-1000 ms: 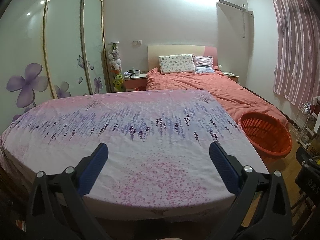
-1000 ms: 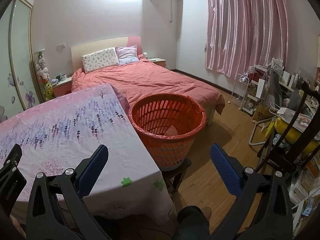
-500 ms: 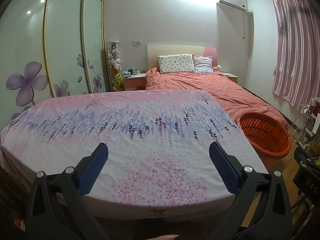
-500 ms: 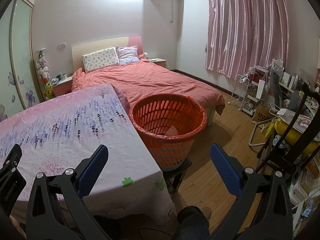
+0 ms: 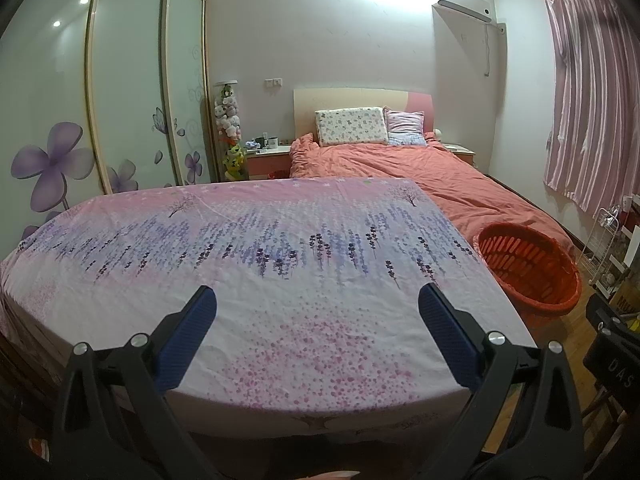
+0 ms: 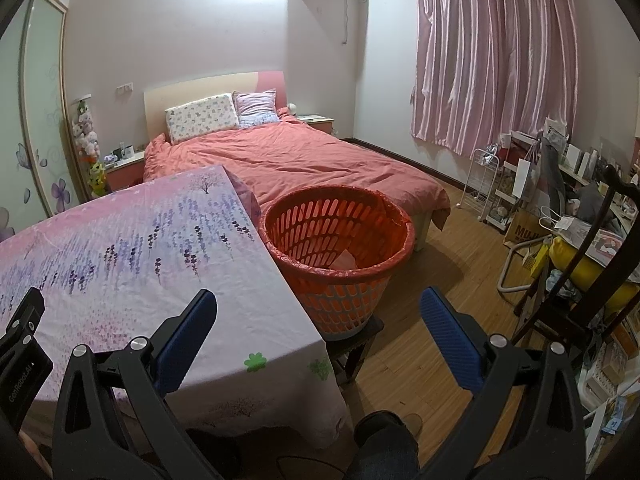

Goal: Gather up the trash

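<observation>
**Over a bare tabletop, basket alongside**

Above the floral tablecloth (image 5: 304, 280) the left gripper (image 5: 316, 312) hangs spread wide and empty; the right gripper (image 6: 318, 314) is likewise released, holding nothing. No trash shows on the cloth, so I judge collecting is at or near its end, or awaiting a fresh search. Only the right wrist view looks into the orange laundry basket (image 6: 340, 280), lined with a bag, where a pale scrap (image 6: 343, 259) lies. The left view shows just its rim.
</observation>
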